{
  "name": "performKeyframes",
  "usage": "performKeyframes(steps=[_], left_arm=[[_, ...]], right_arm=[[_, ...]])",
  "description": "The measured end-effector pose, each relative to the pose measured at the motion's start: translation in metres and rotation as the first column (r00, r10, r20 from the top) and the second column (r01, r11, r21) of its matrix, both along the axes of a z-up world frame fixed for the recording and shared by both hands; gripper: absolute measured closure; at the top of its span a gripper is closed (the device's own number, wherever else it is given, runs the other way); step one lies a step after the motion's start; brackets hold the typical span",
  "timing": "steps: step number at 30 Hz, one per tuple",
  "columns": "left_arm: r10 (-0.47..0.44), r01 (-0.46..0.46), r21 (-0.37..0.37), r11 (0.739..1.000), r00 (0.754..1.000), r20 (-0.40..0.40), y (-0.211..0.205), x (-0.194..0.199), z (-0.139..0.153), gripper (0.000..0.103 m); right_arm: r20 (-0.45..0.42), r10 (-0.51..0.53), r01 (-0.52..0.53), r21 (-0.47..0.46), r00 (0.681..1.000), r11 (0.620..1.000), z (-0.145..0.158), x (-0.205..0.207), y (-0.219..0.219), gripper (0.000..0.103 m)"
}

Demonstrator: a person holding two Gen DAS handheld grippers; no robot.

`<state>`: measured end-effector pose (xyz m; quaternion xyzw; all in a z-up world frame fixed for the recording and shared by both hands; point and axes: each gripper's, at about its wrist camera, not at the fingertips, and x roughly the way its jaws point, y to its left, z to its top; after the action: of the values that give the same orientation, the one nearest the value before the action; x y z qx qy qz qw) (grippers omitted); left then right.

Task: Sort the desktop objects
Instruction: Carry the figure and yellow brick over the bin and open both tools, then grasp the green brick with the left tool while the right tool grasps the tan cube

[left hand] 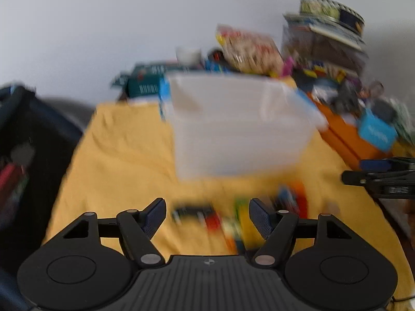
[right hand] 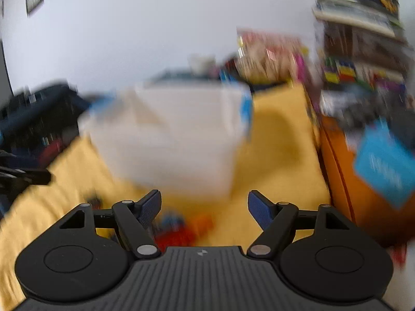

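White wall, yellow-covered table (left hand: 124,155), both views blurred.

From the left wrist, a translucent white bin (left hand: 241,127) stands on the yellow cloth in the middle, with an orange box (left hand: 347,137) to its right and stacked clutter behind against the wall. The left gripper (left hand: 207,213) has its jaws spread wide with nothing between them; a scatter of small colourful objects (left hand: 233,220) lies on the cloth just beyond the fingertips, in front of the bin (too smeared to name singly). The right gripper shows as a dark shape at the right edge (left hand: 384,178). From the right wrist, the bin (right hand: 168,134) sits left of centre. The right gripper (right hand: 203,207) likewise has its jaws spread and empty, over red, blue and orange pieces (right hand: 181,228) near its left finger.
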<state>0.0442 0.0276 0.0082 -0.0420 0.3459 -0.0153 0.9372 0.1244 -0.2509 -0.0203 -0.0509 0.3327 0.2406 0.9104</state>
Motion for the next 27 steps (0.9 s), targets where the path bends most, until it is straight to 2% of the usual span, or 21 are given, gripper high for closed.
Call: performKeyframes(steps=[3,7,10,12,16,19,21,24,27], left_arm=[[-0.048,0.048,-0.001,0.999,0.998,-0.037,-0.022,-0.024,-0.025,0.033],[-0.137,0.139,0.035,0.990,0.989,-0.060,-0.051,-0.034,-0.047,0.040],[-0.160,0.162,0.033,0.986,0.986,-0.051,-0.064,-0.031,-0.056,0.047],[-0.186,0.188,0.035,0.982,0.981,-0.062,-0.075,-0.027,-0.062,0.057],[-0.182,0.185,0.041,0.982,0.980,-0.075,-0.083,-0.020,-0.072,0.059],[-0.178,0.182,0.032,0.983,0.979,-0.099,-0.084,-0.016,-0.079,0.068],[-0.172,0.175,0.020,0.984,0.980,-0.103,-0.083,-0.015,-0.081,0.073],[-0.174,0.177,0.017,0.984,0.979,-0.103,-0.082,-0.017,-0.083,0.073],[-0.183,0.185,0.020,0.982,0.978,-0.097,-0.081,-0.019,-0.084,0.073]], right_arm=[[-0.053,-0.031,0.031,-0.008,0.998,0.999,-0.021,-0.018,-0.012,0.029],[-0.034,-0.007,0.006,-0.053,0.999,0.999,-0.035,-0.033,-0.011,0.034],[-0.027,0.004,-0.006,-0.066,1.000,0.998,-0.038,-0.023,-0.006,0.038],[-0.026,0.003,-0.005,-0.066,1.000,0.998,-0.038,-0.015,-0.003,0.039],[-0.022,0.027,-0.028,-0.087,0.999,0.996,-0.045,-0.006,0.005,0.039],[-0.027,0.046,-0.048,-0.098,0.999,0.994,-0.051,0.001,0.011,0.040],[-0.043,0.056,-0.061,-0.106,0.997,0.993,-0.056,0.006,0.014,0.045],[-0.076,0.056,-0.063,-0.103,0.996,0.993,-0.061,0.011,0.014,0.060],[-0.074,0.072,-0.079,-0.092,0.995,0.993,-0.061,0.010,0.012,0.061]])
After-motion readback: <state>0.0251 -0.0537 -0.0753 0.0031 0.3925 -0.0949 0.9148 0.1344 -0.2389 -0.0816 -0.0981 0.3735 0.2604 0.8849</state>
